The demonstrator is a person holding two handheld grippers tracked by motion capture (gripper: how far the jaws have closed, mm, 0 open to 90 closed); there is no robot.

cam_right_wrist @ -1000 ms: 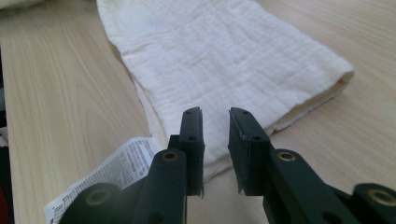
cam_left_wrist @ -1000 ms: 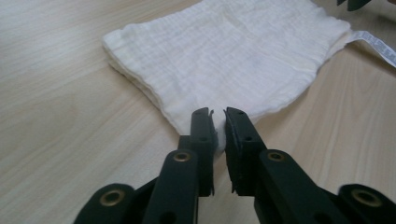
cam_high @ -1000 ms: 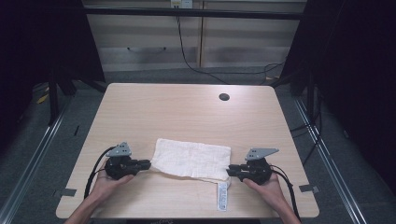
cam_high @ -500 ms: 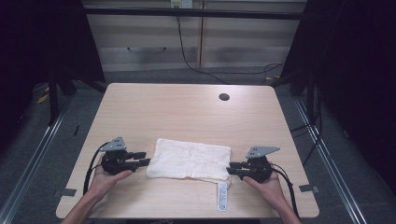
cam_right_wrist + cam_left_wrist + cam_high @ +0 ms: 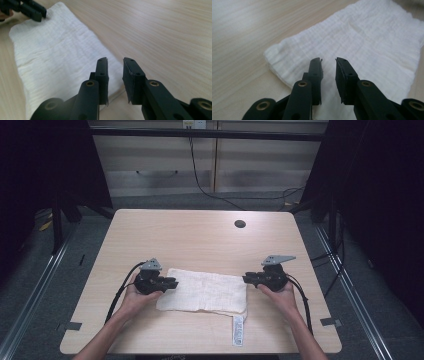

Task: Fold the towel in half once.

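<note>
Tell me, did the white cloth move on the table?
Yes. The white cloth slid slightly right and away, toward the table's round hole.

You are working bare-armed, no sleeves showing, with a black left gripper (image 5: 172, 283) and a black right gripper (image 5: 246, 279). Each is carrying a grey three-cornered plate on top, trailing a black cable toward you, and showing brass-ringed rivets along its matte black jaws.

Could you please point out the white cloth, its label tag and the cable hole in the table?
white cloth (image 5: 202, 290), high view, middle of the folded fabric.
label tag (image 5: 238, 331), high view, middle of the printed strip.
cable hole (image 5: 240, 224), high view, centre of the dark opening.
</note>
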